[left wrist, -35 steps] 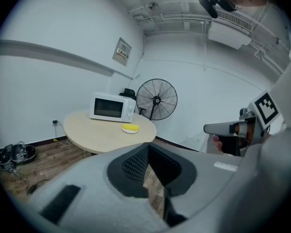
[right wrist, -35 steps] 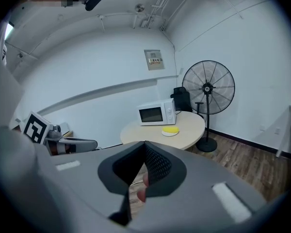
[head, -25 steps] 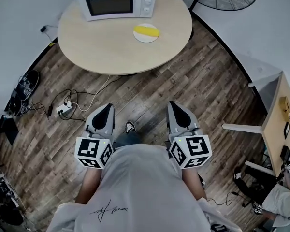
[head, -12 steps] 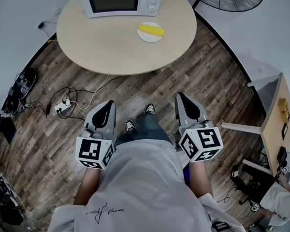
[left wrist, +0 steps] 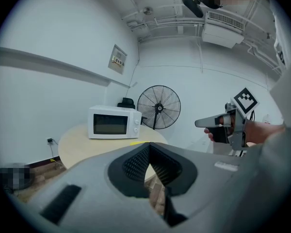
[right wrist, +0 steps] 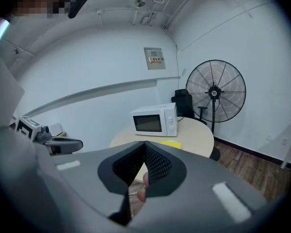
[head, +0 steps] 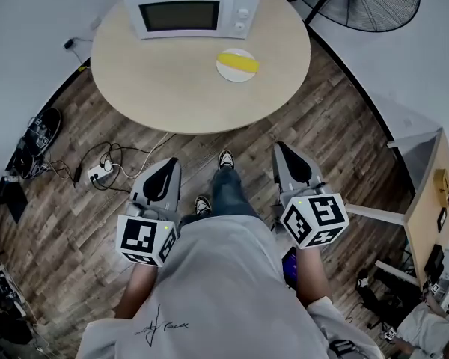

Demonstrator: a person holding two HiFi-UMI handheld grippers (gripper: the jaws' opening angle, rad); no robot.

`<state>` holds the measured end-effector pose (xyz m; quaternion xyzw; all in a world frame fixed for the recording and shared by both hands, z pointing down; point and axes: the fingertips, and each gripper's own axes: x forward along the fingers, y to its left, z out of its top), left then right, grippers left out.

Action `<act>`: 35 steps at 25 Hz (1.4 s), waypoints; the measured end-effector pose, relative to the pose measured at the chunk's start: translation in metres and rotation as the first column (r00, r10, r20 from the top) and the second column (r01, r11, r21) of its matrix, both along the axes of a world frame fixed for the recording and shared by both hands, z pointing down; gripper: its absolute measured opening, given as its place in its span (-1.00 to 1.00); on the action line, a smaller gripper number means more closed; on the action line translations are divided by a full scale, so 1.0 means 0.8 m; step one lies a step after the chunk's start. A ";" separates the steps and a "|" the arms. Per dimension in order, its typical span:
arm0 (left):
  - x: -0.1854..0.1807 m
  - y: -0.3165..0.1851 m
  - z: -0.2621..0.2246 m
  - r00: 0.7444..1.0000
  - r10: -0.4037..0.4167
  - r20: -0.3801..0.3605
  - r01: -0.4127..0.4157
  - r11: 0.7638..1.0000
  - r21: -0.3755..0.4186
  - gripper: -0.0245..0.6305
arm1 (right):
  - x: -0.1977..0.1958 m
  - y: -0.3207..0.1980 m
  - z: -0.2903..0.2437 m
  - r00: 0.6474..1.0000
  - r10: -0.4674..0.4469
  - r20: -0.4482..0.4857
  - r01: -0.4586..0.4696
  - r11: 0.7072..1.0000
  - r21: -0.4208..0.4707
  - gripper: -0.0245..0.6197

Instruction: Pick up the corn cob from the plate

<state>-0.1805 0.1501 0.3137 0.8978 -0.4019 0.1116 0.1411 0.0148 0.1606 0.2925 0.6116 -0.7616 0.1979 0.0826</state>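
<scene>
Looking like approach step: corn cob [head: 238, 60] lying on plate [head: 226, 70] on table [head: 172, 88], well apart from left gripper [head: 167, 164] & right gripper [head: 282, 149], both w/ fingers pressing together, empty. Next calling for closing in, spreading 1 pair.

grey t-shirt [head: 224, 290], blue jeans [head: 227, 194], black-and-white marker cubes [head: 315, 221]

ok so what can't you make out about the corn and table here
- Yellow corn cob on the white round plate: too small in the head view to show its surface; the right hand-held gripper hides its near edge in the right gripper view.
- White microwave oven: inside hidden behind dark door glass.
- Black pedestal fan: cut by the head view's top edge.
</scene>
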 end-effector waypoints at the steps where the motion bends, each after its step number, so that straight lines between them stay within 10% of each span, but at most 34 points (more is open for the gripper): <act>1: 0.005 -0.008 -0.001 1.000 -0.001 0.003 0.001 1.000 0.000 -0.93 | 0.004 -0.010 -0.001 1.000 -0.008 -0.002 0.008 1.000 0.001 -0.88; 35: 0.149 -0.255 0.004 0.994 -0.095 0.056 0.096 0.995 -0.022 -0.94 | 0.131 -0.311 0.048 0.965 -0.263 -0.022 0.261 0.962 -0.074 -0.88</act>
